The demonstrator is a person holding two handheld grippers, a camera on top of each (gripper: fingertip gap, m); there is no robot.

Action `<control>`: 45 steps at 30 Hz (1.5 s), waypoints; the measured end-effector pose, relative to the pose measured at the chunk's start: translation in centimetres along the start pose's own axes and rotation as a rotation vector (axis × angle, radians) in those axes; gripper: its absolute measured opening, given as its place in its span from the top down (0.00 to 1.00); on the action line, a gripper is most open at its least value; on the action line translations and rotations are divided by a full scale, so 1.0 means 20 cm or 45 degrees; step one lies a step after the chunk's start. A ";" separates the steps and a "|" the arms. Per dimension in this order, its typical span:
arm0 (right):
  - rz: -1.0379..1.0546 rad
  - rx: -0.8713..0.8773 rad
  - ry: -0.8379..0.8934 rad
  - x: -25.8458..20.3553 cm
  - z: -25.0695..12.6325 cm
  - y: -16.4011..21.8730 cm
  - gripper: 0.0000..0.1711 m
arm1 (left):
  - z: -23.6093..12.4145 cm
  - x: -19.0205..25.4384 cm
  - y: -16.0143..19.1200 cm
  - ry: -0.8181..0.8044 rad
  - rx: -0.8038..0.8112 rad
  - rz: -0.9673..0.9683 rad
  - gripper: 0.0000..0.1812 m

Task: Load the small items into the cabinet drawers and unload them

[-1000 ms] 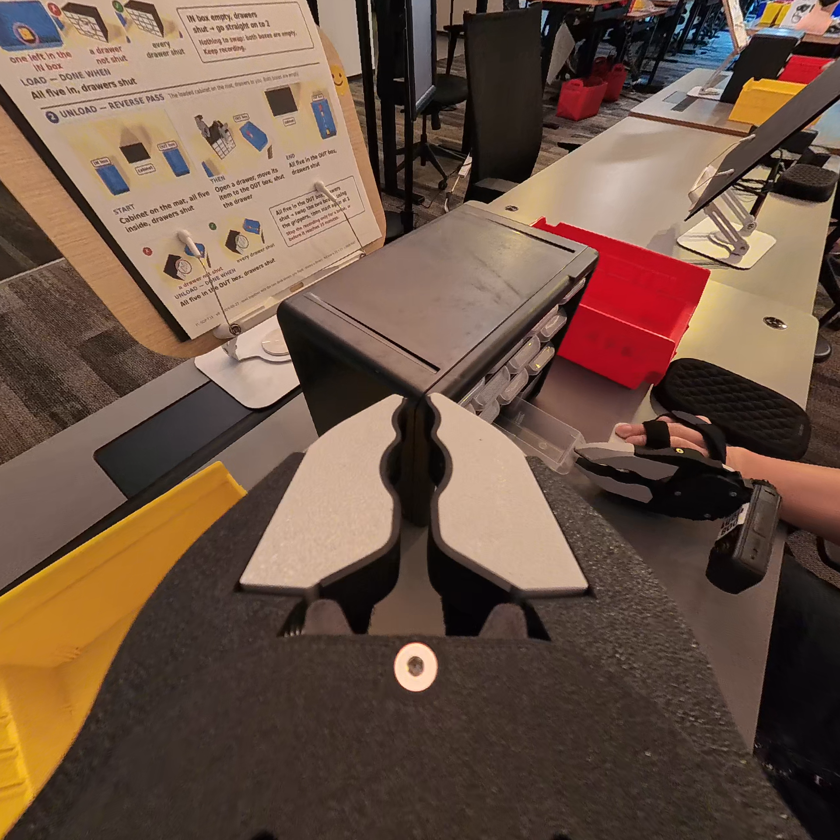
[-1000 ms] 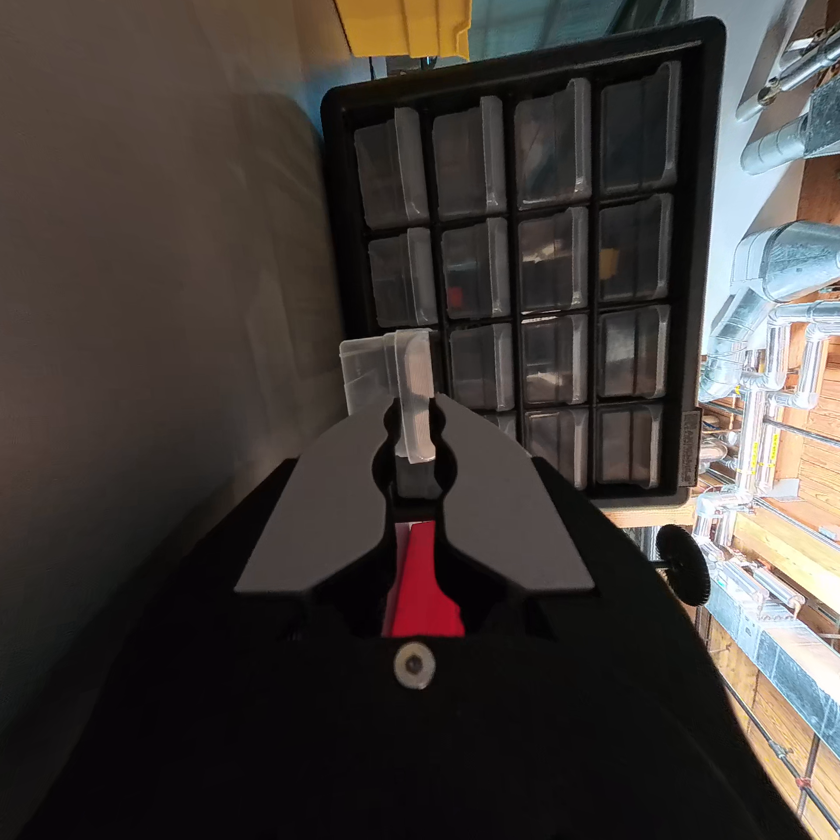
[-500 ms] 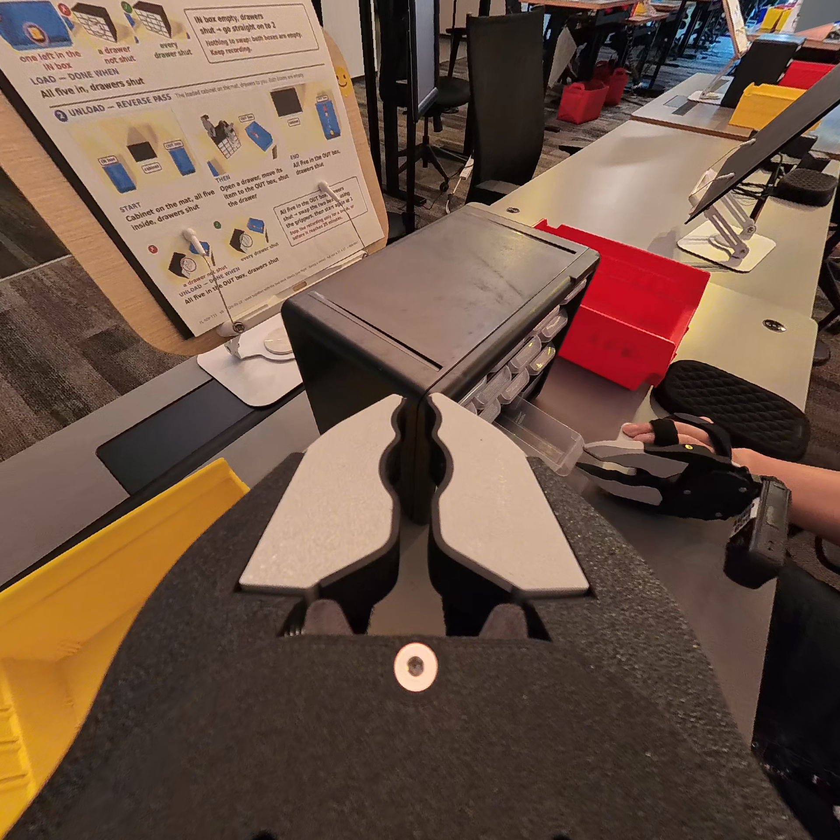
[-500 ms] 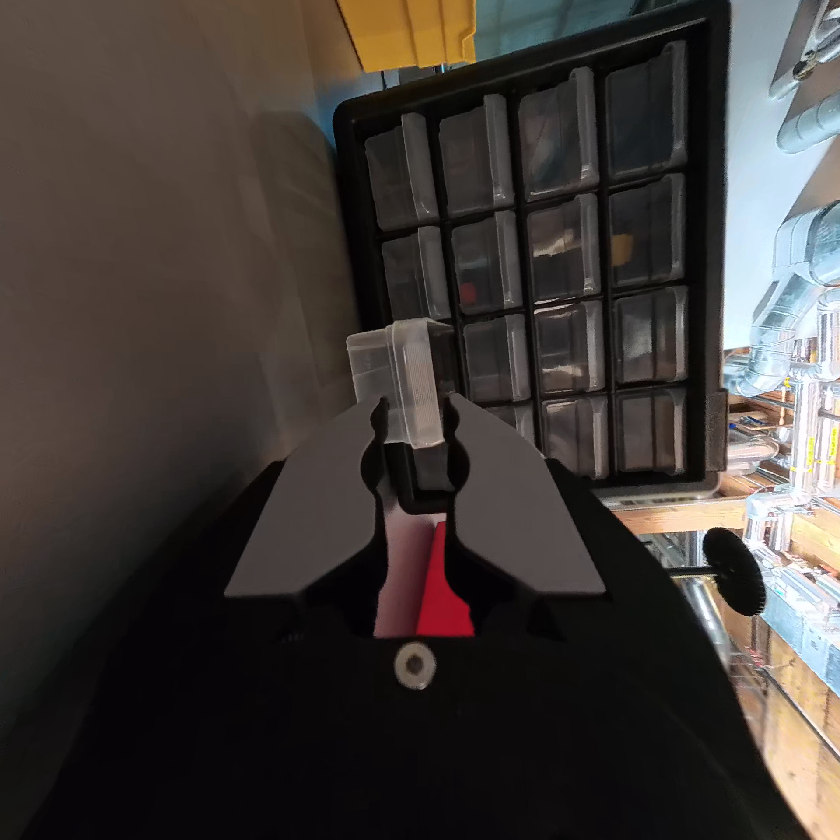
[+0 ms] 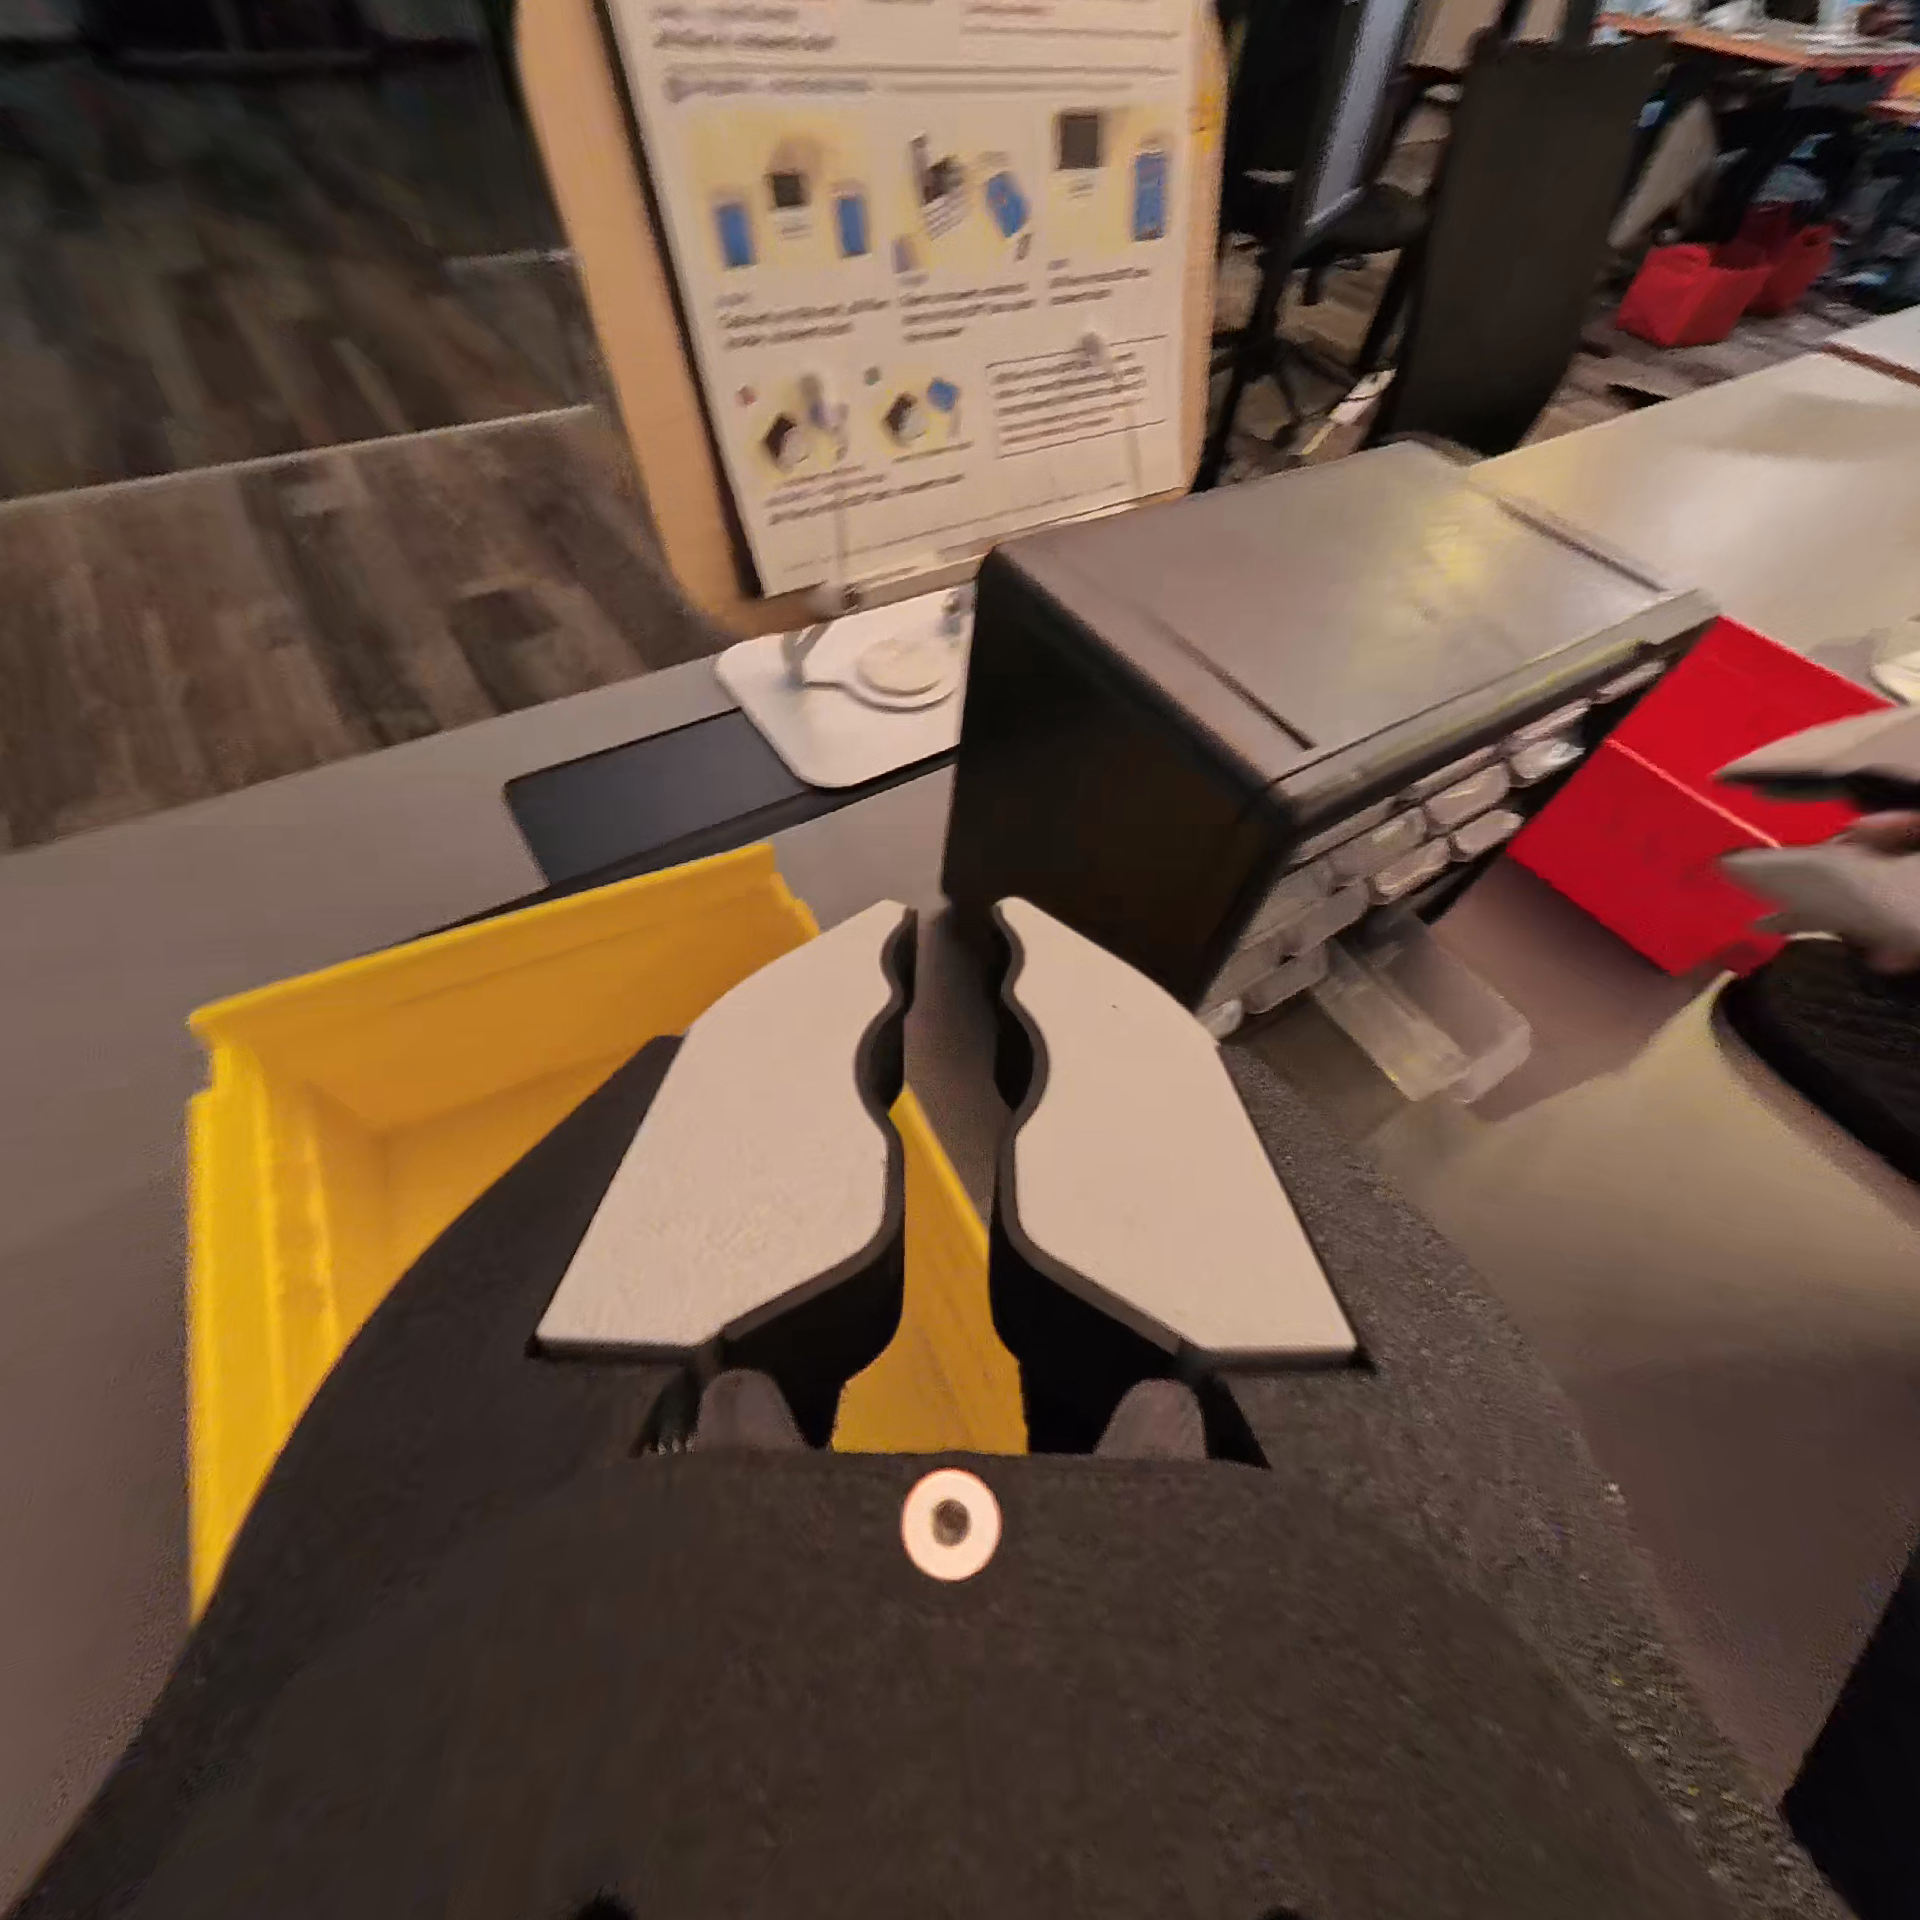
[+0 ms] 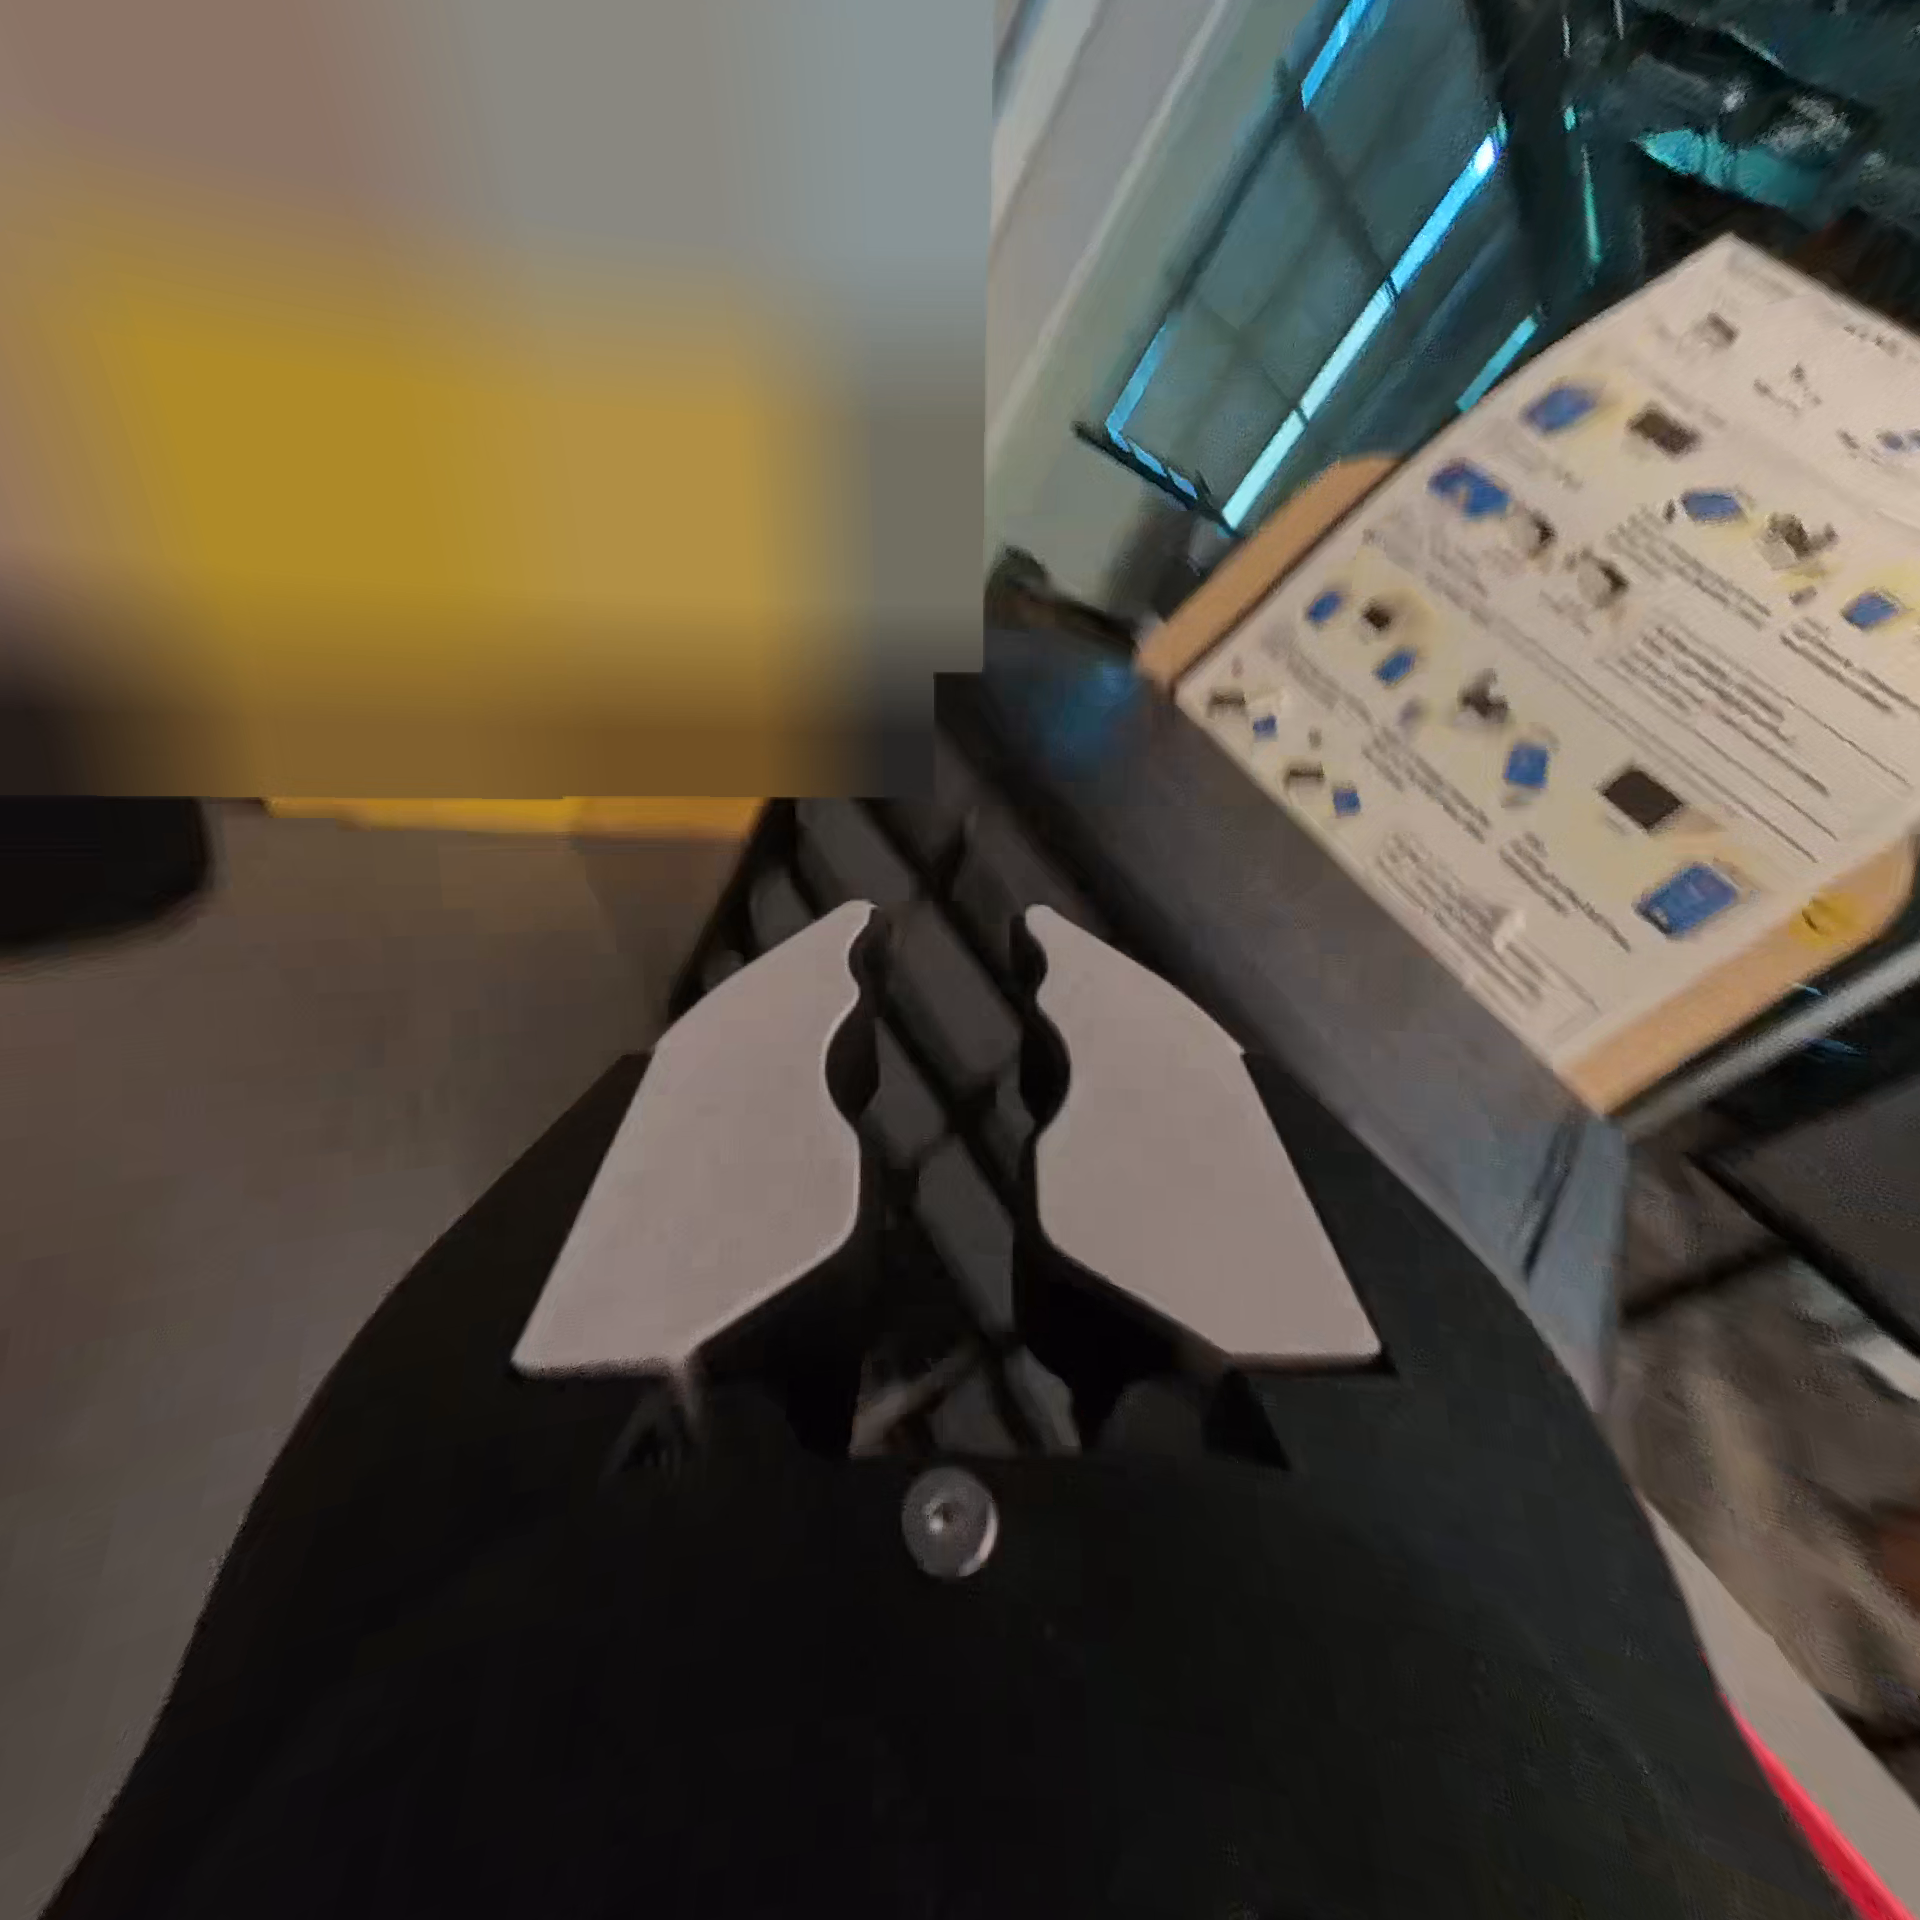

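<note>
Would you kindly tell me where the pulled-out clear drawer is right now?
In the left wrist view, the clear drawer sticks out from the bottom row of the black cabinet, right of centre, on the grey table just below the red bin.

Grey table (image 5: 312, 914) carrying, left to right in the left wrist view: yellow bin (image 5: 436, 1049) sitting at the near left; black mat (image 5: 665, 790) lying flat behind it; white stand base (image 5: 831, 717) resting partly on the mat, holding up an instruction board (image 5: 914, 281); black drawer cabinet (image 5: 1278, 727) standing mid-table, one clear drawer (image 5: 1423, 1013) sticking out of its bottom row; red bin (image 5: 1662, 842) sitting just beside the cabinet's far side.
</note>
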State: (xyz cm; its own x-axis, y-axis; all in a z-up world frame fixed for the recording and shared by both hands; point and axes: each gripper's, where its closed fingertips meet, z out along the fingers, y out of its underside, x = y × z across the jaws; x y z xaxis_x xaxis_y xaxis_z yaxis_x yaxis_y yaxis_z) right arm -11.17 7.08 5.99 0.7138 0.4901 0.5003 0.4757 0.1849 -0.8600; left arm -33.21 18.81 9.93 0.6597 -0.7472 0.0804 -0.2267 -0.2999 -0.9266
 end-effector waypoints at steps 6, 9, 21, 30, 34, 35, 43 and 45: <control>0.131 0.347 -0.009 0.20 0.03 -0.44 0.87 | -0.05 -0.13 0.08 -0.095 -0.057 -0.085 0.93; 0.030 0.363 -0.011 0.18 0.03 -0.53 0.87 | -0.06 -0.12 0.09 -0.039 -0.053 -0.065 0.93; 0.029 0.308 -0.131 0.21 0.06 -0.44 0.87 | -0.14 -0.14 0.58 0.570 -0.748 0.532 0.92; -0.024 0.244 0.014 0.30 0.10 -0.37 0.87 | 0.00 -0.05 1.01 0.993 -1.002 0.817 0.88; -0.052 0.201 0.049 0.32 0.11 -0.35 0.87 | 0.06 0.00 1.10 1.035 -1.090 0.852 0.83; -0.052 0.200 0.054 0.33 0.10 -0.35 0.87 | 0.07 0.00 1.11 1.032 -1.100 0.845 0.81; -0.048 0.220 0.062 0.35 0.07 -0.36 0.87 | 0.10 -0.02 1.23 0.889 -1.276 0.741 0.79; -0.042 0.225 0.065 0.35 0.05 -0.36 0.87 | 0.12 -0.02 1.25 0.870 -1.287 0.748 0.80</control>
State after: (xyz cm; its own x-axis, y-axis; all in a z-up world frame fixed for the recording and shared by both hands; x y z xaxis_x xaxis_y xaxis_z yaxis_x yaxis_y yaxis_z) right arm -10.04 10.16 15.56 0.7266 0.4380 0.5293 0.4049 0.3495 -0.8449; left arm -37.53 13.02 -14.18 -0.1337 -0.9689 0.2082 -0.9679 0.0825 -0.2375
